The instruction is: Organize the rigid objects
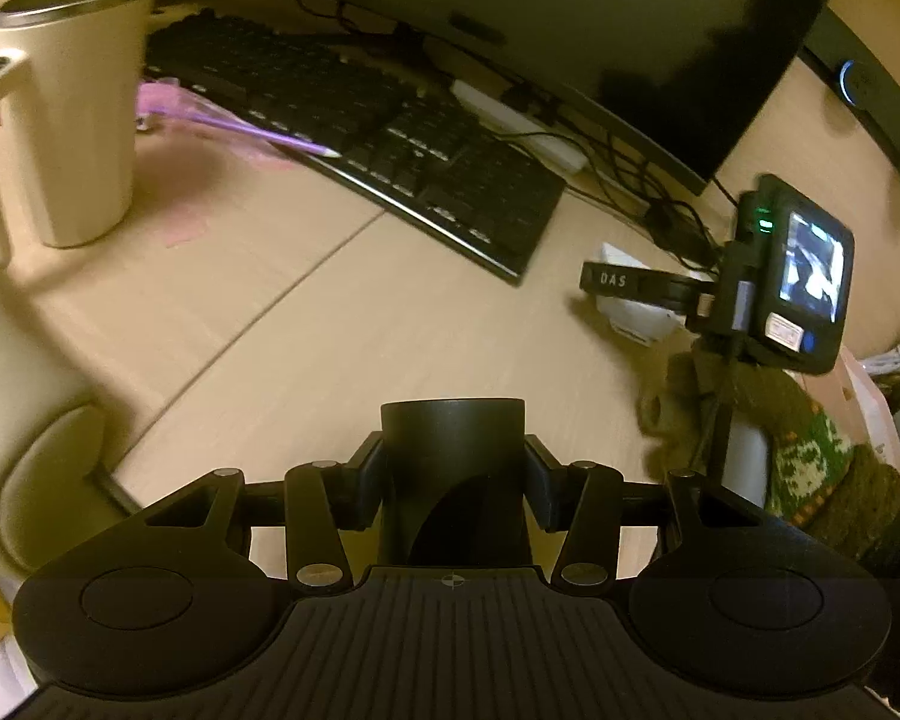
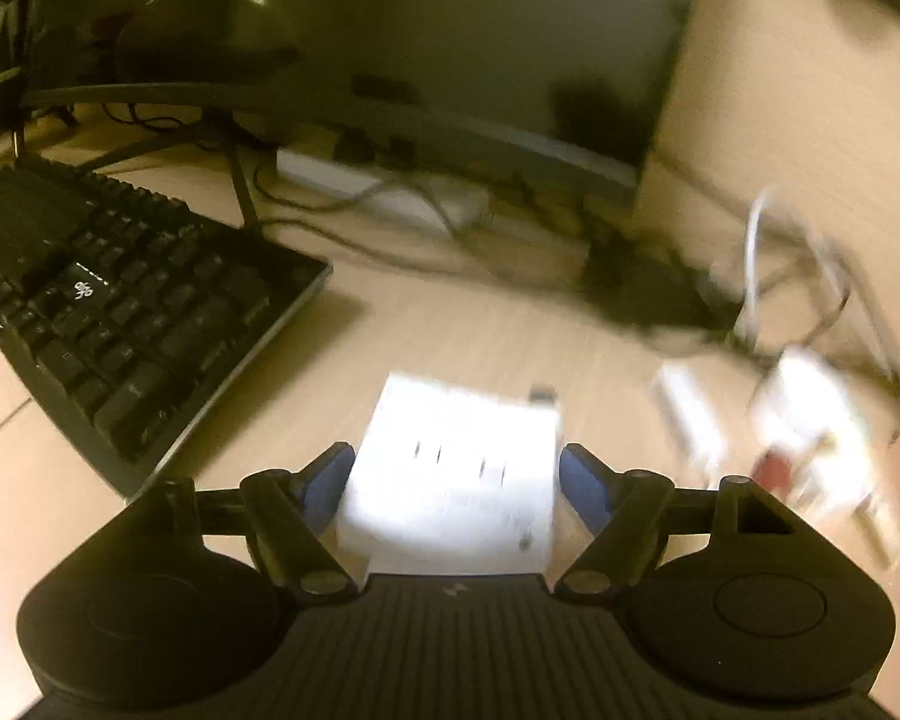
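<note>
The left gripper (image 1: 453,468) was closed on a black cylindrical cup (image 1: 453,450), its blue pads pressed against both sides, above the near part of the wooden tabletop (image 1: 306,324). The right gripper (image 2: 453,480) stood open around a white box (image 2: 456,480), with a narrow gap at each pad, toward the tabletop's right side. A cream mug (image 1: 66,114) stood at the far left, beside a black keyboard (image 1: 360,126) lying before the monitor (image 1: 600,30).

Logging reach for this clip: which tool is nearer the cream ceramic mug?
Left. The mug stands ahead-left of the left tool; the right tool is beyond the keyboard.
</note>
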Available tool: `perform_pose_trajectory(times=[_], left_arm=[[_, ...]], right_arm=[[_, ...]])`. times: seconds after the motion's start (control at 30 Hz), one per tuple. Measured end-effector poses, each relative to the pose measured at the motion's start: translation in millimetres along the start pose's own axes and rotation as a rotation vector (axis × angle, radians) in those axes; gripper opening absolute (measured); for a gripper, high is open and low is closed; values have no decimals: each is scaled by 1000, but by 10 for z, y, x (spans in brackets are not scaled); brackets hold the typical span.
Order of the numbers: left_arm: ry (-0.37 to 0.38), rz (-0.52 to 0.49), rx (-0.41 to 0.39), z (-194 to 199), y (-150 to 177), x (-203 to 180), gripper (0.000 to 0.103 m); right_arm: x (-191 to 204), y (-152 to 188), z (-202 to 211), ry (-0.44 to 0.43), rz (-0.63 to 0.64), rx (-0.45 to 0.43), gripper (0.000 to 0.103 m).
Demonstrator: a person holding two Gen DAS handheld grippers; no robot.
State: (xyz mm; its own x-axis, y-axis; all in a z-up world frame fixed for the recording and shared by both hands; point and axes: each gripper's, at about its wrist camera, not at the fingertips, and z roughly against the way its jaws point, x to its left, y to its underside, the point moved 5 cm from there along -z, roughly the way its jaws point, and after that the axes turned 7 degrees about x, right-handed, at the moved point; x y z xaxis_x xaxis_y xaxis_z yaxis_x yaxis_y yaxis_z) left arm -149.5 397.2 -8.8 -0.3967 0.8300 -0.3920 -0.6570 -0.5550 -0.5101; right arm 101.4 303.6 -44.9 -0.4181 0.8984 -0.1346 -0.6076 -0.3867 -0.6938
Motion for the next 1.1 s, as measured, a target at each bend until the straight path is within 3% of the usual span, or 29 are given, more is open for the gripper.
perform_pose_trajectory(times=[0.1,0.33,0.53,0.67,0.8,0.9,0.97,1.03,1.1], left_arm=[[27,-46,28,-107,1,-145,52],[175,-236,129,-369,140,-838,52],[301,-467,251,-623,466,-1770,52],[399,-573,301,-699,584,-2434,52],[466,-661,251,-718,382,-3226,52],[515,-697,107,-668,49,-3927,52],[577,-654,28,-705,-189,-4338,51],[619,-582,56,-920,-361,-4644,51],[602,-537,34,-1093,-422,-4753,52]], right_arm=[[-146,62,49,-105,-37,27,68],[-674,355,829,-140,9,-62,68],[-1588,910,1635,15,-21,-95,68],[-2259,1422,2066,170,-74,-62,68],[-2681,1789,2416,253,-142,-87,68],[-2809,1958,2570,285,-166,-120,68],[-2831,2003,2592,295,-176,-124,68],[-2851,2029,2619,308,-193,-137,68],[-2881,2078,2646,315,-206,-139,68]])
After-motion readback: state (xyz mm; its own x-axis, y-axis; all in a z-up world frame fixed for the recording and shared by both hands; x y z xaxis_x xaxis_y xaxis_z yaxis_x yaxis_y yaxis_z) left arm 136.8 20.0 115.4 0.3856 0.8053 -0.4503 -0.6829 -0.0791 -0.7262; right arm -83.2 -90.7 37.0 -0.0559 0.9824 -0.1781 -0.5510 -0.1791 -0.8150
